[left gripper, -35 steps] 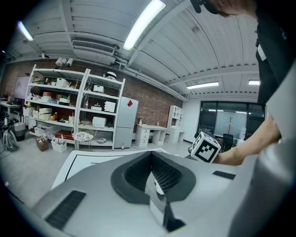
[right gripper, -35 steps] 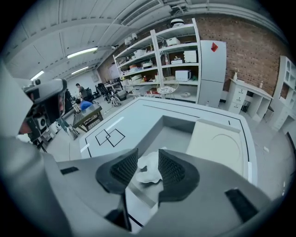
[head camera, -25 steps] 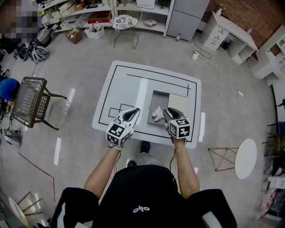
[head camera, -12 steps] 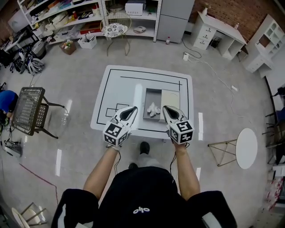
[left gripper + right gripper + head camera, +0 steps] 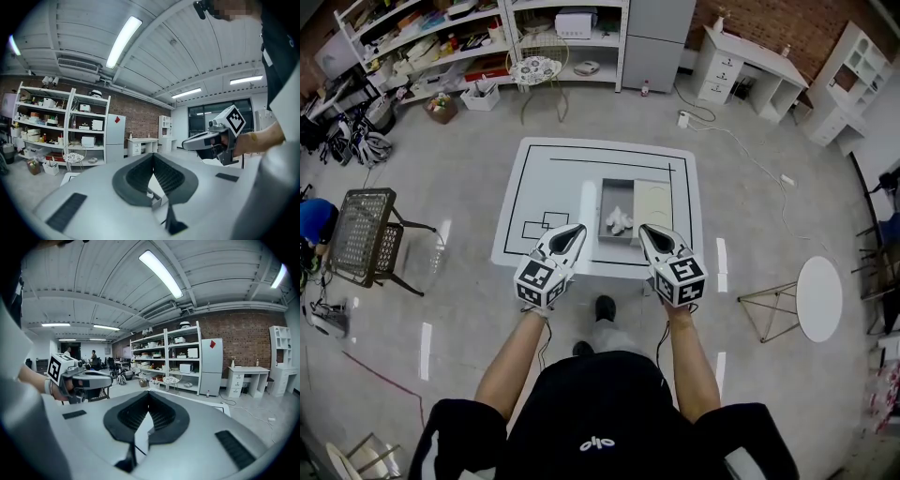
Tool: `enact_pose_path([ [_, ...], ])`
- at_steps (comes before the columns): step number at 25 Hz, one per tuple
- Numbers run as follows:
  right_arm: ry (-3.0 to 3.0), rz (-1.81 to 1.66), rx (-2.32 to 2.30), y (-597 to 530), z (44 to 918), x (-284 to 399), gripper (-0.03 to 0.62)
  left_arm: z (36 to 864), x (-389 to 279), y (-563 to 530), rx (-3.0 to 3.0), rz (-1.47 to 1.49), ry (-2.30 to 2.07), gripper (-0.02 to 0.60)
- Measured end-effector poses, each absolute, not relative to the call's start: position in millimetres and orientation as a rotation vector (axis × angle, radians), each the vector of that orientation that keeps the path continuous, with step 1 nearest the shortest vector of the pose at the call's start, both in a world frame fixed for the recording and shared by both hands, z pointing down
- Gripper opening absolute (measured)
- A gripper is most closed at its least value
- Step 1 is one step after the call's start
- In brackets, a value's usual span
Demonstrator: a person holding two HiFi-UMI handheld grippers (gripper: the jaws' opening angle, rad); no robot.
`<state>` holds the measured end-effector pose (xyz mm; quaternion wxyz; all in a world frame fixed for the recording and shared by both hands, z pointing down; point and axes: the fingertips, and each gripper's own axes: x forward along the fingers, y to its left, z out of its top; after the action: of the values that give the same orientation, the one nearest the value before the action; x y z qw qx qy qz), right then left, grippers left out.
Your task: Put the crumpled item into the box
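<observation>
In the head view a white crumpled item (image 5: 619, 221) lies inside the open grey box (image 5: 607, 204) on the white table (image 5: 544, 178). The box's pale lid (image 5: 654, 208) lies flat to its right. My left gripper (image 5: 578, 229) is held near the table's front edge, left of the box, shut and empty. My right gripper (image 5: 643, 229) hangs just right of the box's front, shut with nothing in it. Both stand above and in front of the box, apart from it. In the gripper views each pair of jaws meets at the tip, left gripper (image 5: 153, 155) and right gripper (image 5: 148, 394).
Black lines mark the table top. A wire chair (image 5: 361, 230) stands to the left, a small round white table (image 5: 819, 298) and a wire stand (image 5: 769, 305) to the right. Shelves (image 5: 469, 37) and white furniture (image 5: 741, 56) line the far wall.
Both grippers have drawn back from the box toward me and risen, so the table looks smaller. The right gripper's jaws have shut. The crumpled item stays in the box.
</observation>
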<state>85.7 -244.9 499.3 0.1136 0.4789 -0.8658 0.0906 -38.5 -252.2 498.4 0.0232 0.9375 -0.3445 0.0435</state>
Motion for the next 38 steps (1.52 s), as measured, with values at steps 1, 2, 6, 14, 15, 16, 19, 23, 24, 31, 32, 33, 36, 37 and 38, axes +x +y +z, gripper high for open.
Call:
enact_pose_path([
  [1,-2.540,0.265,1.405,-239.7,499.1,85.2,0.009,497.8,-38.7,-247.7,2.905,0.135,-1.065,0.008],
  [2,-2.540,0.264,1.406,-234.8,499.5,84.5,0.009,497.7,-39.1,-243.5,2.907,0.135,-1.064,0.008],
  [6,-2.544,0.262,1.410,-218.7,503.1,82.0,0.009,499.8,-40.1,-229.9,2.913,0.133,-1.060,0.008],
  [14,-2.542,0.262,1.413,-200.3,504.2,79.7,0.009,496.6,-38.2,-213.9,2.924,0.128,-1.045,0.008],
  [15,-2.543,0.260,1.414,-198.7,504.5,80.1,0.009,497.0,-37.9,-212.5,2.925,0.129,-1.045,0.008],
  [16,-2.542,0.260,1.416,-197.2,505.1,80.8,0.009,497.6,-37.6,-211.1,2.926,0.130,-1.044,0.008],
  [19,-2.537,0.258,1.420,-193.0,506.2,83.5,0.009,497.4,-35.2,-206.9,2.930,0.130,-1.040,0.008],
  [23,-2.532,0.255,1.421,-189.2,504.7,85.6,0.009,494.8,-32.8,-203.1,2.935,0.129,-1.034,0.008],
  [24,-2.532,0.254,1.420,-188.8,504.3,85.5,0.009,494.2,-32.6,-202.8,2.937,0.130,-1.033,0.008],
  [31,-2.535,0.254,1.423,-185.4,505.3,88.8,0.009,493.0,-29.6,-200.1,2.942,0.128,-1.033,0.008],
  [32,-2.535,0.253,1.423,-185.1,506.2,89.6,0.009,493.8,-28.9,-199.6,2.941,0.128,-1.033,0.008],
  [33,-2.535,0.252,1.421,-184.6,506.7,90.2,0.009,494.4,-28.2,-198.8,2.941,0.129,-1.034,0.008],
  [36,-2.534,0.247,1.409,-183.3,506.5,88.8,0.009,494.1,-28.6,-196.9,2.941,0.132,-1.034,0.008],
  [37,-2.533,0.246,1.406,-183.5,506.4,87.6,0.009,494.1,-29.4,-197.0,2.942,0.133,-1.034,0.008],
  [38,-2.532,0.246,1.404,-184.1,506.4,86.5,0.009,494.2,-30.3,-197.5,2.942,0.135,-1.033,0.008],
])
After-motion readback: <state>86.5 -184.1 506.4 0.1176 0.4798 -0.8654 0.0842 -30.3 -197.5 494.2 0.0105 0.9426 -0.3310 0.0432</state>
